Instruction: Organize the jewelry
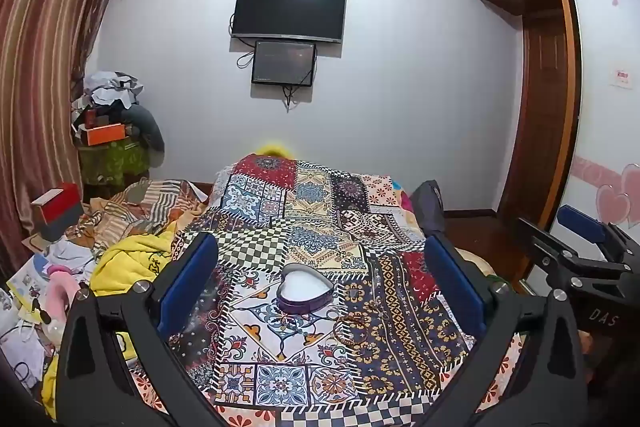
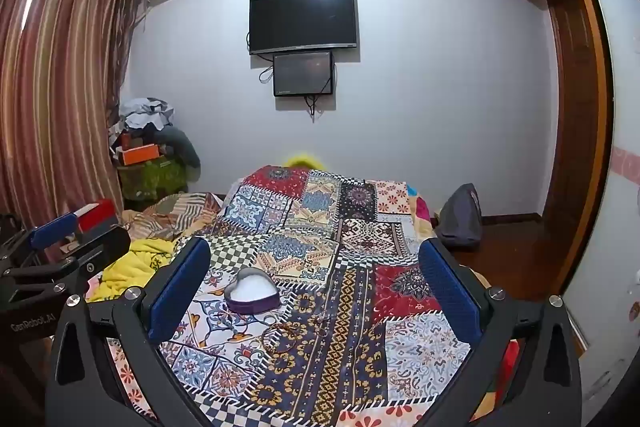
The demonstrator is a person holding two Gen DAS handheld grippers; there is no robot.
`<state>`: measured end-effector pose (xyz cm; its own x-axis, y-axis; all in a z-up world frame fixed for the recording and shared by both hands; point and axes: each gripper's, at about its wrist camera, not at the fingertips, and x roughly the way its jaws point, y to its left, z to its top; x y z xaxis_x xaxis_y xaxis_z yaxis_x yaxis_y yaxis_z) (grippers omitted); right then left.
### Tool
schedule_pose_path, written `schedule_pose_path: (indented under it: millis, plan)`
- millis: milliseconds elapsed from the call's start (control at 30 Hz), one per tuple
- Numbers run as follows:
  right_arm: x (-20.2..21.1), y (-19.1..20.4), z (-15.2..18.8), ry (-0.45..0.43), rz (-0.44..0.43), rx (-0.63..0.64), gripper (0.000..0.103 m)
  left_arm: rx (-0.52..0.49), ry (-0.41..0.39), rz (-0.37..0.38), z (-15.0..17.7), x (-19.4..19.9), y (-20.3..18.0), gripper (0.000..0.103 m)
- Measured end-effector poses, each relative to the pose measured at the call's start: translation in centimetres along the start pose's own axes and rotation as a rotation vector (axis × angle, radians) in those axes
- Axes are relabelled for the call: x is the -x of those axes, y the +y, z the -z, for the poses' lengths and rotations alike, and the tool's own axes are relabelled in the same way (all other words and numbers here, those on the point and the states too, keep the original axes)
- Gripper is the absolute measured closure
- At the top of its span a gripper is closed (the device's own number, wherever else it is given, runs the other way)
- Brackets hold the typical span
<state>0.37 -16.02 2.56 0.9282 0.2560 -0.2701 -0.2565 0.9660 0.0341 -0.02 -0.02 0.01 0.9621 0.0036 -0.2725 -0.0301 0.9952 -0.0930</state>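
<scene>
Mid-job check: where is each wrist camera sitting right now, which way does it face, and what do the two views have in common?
Left wrist: above the patterned bedspread, facing the wall TV; own open left gripper frames the heart-shaped box; right gripper at right edge.
Right wrist: same heading, further right; open right gripper; left gripper at left edge.
Shared: box, bangles, TV, curtain.
</scene>
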Motion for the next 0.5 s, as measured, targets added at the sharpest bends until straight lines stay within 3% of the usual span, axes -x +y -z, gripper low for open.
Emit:
schedule_pose_path:
  millis: [500]
  plan:
    - [-0.07,0.08,0.09,0.009,-0.003,0.004,0.0,-0.005,0.01,0.005,-0.04,-0.01,-0.07,0.0]
